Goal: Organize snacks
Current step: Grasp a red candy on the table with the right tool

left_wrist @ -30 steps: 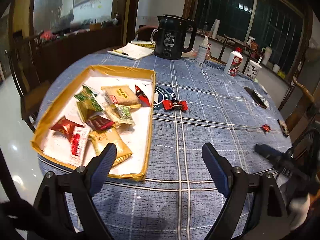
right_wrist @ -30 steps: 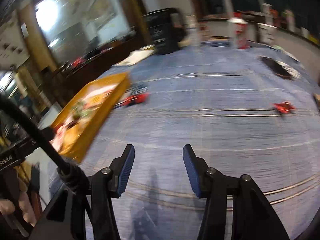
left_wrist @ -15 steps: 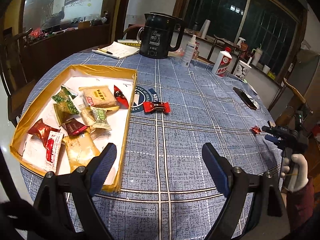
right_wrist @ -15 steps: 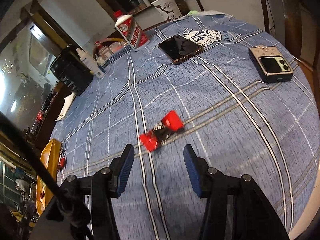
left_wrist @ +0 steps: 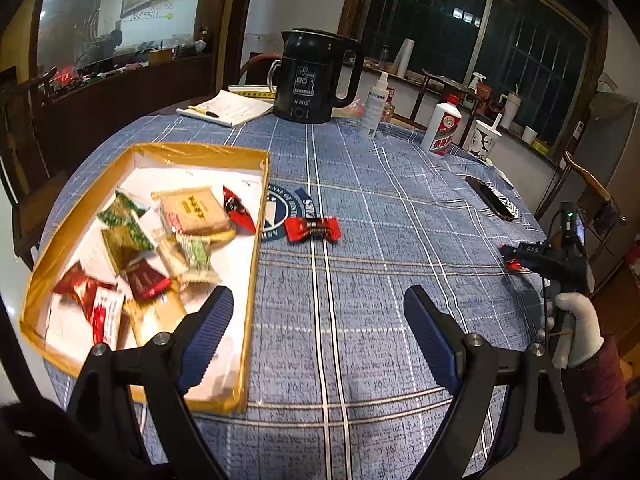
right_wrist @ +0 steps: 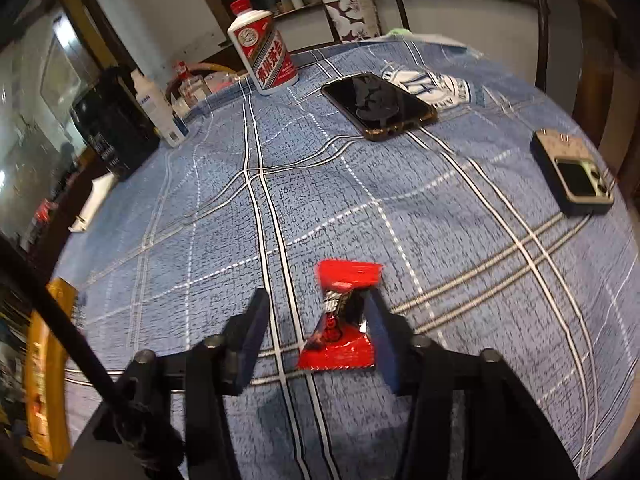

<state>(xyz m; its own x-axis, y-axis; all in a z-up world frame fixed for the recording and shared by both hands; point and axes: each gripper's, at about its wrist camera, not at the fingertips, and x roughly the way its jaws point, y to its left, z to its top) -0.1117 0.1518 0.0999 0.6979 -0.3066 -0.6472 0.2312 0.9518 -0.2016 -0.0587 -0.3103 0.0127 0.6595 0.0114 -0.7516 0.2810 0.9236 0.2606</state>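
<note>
A gold-rimmed white tray (left_wrist: 200, 152) at the left of the blue checked table holds several wrapped snacks (left_wrist: 192, 212). One red wrapped candy (left_wrist: 314, 229) lies on the cloth just right of the tray. My left gripper (left_wrist: 318, 308) hovers open over the near part of the table with nothing between its fingers. Near the table's right edge a gloved hand holds my right gripper (left_wrist: 516, 256) down at a second red candy (right_wrist: 340, 320). Its jaws are closing with this candy between them. The right pad (right_wrist: 380, 332) touches the wrapper, while the left pad (right_wrist: 252, 328) stands apart from it.
At the back stand a black kettle (left_wrist: 314, 80), a notebook (left_wrist: 228, 110), a spray bottle (left_wrist: 376, 106), a white liquor bottle (right_wrist: 264, 54) and a paper cup (right_wrist: 352, 10). A phone (right_wrist: 378, 106) and a small device (right_wrist: 572, 172) lie near the right edge.
My right gripper has swept right across the table to the small red candy and narrowed its jaws around it. The left gripper stays wide and has shifted only slightly.
</note>
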